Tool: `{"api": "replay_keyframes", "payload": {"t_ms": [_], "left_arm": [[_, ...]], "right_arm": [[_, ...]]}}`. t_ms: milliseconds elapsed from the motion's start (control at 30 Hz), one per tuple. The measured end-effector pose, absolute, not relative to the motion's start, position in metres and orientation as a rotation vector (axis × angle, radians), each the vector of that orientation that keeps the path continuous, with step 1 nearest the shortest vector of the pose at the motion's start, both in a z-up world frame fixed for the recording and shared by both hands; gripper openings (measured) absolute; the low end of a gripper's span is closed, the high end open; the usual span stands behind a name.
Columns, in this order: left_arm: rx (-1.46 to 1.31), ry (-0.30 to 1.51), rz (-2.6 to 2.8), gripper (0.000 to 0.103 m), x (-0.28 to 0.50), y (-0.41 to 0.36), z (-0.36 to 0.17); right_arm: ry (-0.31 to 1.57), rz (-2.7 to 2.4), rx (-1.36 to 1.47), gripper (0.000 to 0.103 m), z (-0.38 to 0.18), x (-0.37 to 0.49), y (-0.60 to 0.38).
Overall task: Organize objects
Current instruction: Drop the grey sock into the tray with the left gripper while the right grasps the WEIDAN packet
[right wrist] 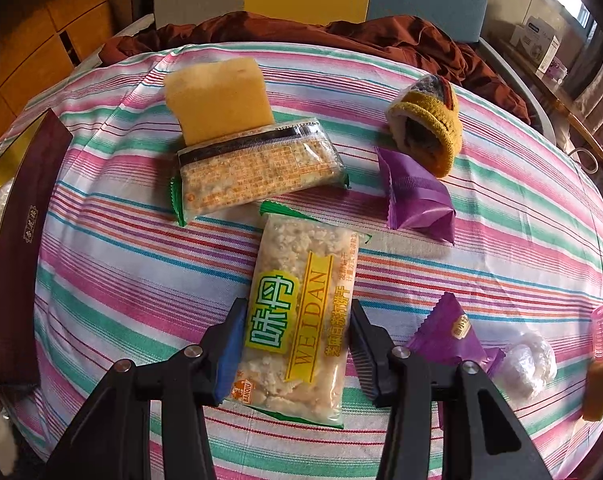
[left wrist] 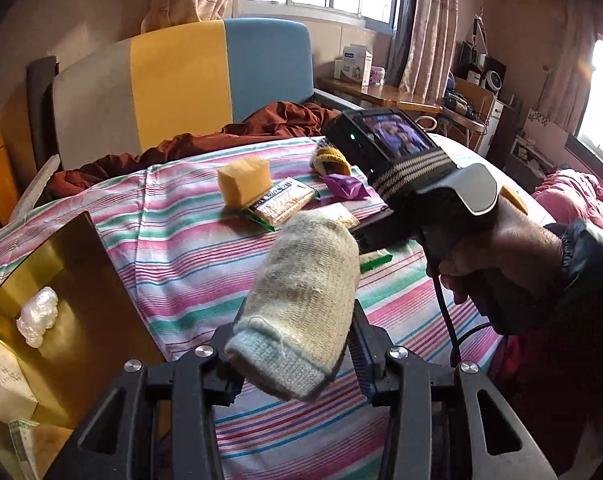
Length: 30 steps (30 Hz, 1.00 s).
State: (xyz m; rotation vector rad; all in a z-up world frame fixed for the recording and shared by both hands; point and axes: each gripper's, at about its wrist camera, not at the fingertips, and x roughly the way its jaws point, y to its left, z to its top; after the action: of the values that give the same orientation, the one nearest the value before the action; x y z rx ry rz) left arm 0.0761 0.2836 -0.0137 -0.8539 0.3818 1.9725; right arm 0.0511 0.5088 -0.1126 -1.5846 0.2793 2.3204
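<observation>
My left gripper [left wrist: 297, 344] is shut on a cream knitted sock [left wrist: 301, 300] and holds it above the striped bed sheet [left wrist: 181, 248]. A gold box [left wrist: 77, 300] with a white plastic wad [left wrist: 37, 316] stands open at the left. My right gripper [right wrist: 297, 344] straddles a cracker packet [right wrist: 301, 312] lying on the sheet [right wrist: 121, 264]; its fingers touch the packet's sides. A second cracker packet [right wrist: 257, 168], a yellow sponge [right wrist: 217, 98], a yellow knitted sock [right wrist: 429, 124] and two purple sachets [right wrist: 413, 196] [right wrist: 453, 332] lie around it.
A rust-brown blanket [right wrist: 341, 32] and a grey, yellow and blue headboard [left wrist: 181, 80] lie beyond the objects. A dark red box lid [right wrist: 17, 240] stands at the left edge. A plastic wad [right wrist: 529, 360], a pink clip [right wrist: 601, 332] and another sponge [right wrist: 601, 388] lie at the right.
</observation>
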Motion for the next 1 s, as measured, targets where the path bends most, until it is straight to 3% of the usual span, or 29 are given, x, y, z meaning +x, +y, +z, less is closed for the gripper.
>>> {"api": "replay_keyframes", "payload": {"t_ms": [433,700,1000], "left_arm": [[-0.999,0.182,2.229,0.044,-0.017,0.196,0.004],[-1.232,0.057,2.444,0.045,-0.116,0.121,-0.022],[-1.355,0.005,2.527,0.045,-0.166,0.097,-0.05]], "right_arm": [[0.204,2.315,-1.583,0.048,-0.113,0.055,0.514],[0.186,2.311,-1.583,0.048,-0.111,0.039,0.513],[0.177,2.313,-1.583,0.048,-0.111,0.036,0.516]]}}
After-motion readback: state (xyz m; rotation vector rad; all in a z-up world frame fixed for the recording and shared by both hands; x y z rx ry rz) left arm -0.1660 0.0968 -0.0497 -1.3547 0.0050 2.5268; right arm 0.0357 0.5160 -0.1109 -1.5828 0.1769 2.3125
